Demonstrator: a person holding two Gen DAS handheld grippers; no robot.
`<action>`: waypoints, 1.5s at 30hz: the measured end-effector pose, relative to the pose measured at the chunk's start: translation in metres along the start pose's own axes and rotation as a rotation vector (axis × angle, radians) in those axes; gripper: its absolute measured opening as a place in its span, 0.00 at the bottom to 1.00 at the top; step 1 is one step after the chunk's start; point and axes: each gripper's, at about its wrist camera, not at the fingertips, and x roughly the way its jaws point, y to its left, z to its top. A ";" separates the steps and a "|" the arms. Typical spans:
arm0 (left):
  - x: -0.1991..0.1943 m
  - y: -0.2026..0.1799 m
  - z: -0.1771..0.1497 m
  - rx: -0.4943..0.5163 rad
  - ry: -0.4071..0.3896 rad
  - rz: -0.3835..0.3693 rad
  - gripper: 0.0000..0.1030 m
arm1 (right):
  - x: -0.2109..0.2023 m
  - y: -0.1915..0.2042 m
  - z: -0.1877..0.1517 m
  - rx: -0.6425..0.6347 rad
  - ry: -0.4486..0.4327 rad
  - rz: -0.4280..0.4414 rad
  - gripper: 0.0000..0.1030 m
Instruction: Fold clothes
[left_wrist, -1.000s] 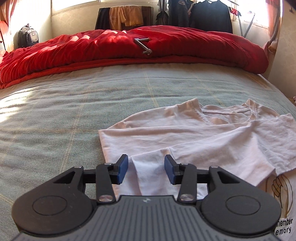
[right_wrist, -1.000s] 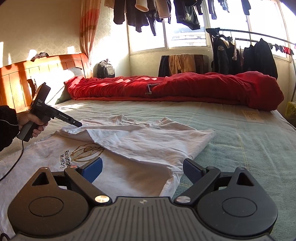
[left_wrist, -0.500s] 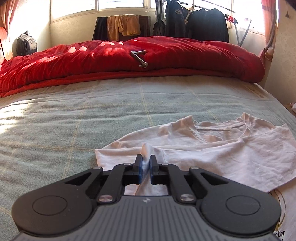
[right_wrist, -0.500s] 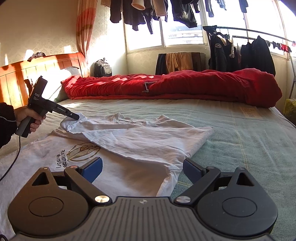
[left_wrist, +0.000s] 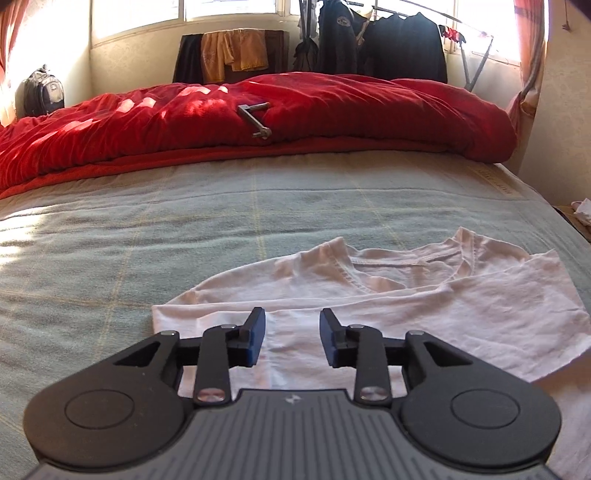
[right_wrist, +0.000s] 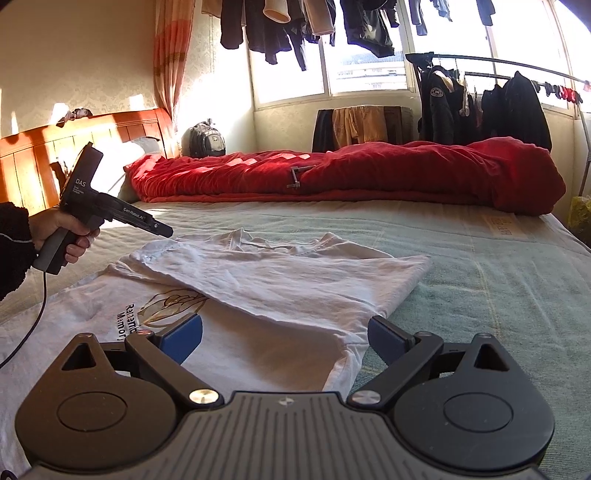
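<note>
Currently: left gripper (left_wrist: 291, 334) sat tilted down over the near edge of the white t-shirt (left_wrist: 424, 295), jaws opening, nothing pinched between them, cloth only seen through the gap below. In the right wrist view the person's left hand (right_wrist: 61, 230) gripped the handle at the left edge, dark fuzzy sleeve (right_wrist: 11, 247) on the wrist, a cable hanging from the handle; its nose sat just above the shirt's far left shoulder, contact not clear. Right gripper (right_wrist: 284, 338) was held low over the shirt's near right edge, jaws wide apart, not touching fabric as far as I could tell.

Counts: one t-shirt, one side folded across the chest, part of a printed logo (right_wrist: 162, 308) showing. Two grippers. One red quilt (left_wrist: 258, 118), one small metal crank-like thing (left_wrist: 255, 120) on it. One grey backpack (left_wrist: 42, 90).

Surface: bed (left_wrist: 147, 236) with a pale green checked cover; shirt lay flat on the near part, quilt bunched along the far edge, well apart from the shirt. Wooden headboard (right_wrist: 33, 158) at the left in the right wrist view. Room: sunlit windows, dark jackets on a rack (right_wrist: 517, 77), more clothes hanging above the window, orange curtain.
</note>
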 end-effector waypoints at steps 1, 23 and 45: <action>0.002 -0.013 0.002 0.016 0.008 -0.039 0.31 | 0.002 0.002 0.000 0.000 0.001 0.012 0.96; 0.145 -0.260 0.045 0.077 0.208 -0.593 0.40 | 0.031 -0.002 -0.018 0.045 0.208 0.008 1.00; 0.174 -0.232 0.079 -0.020 0.102 -0.416 0.42 | 0.026 -0.009 -0.018 0.090 0.173 0.042 1.00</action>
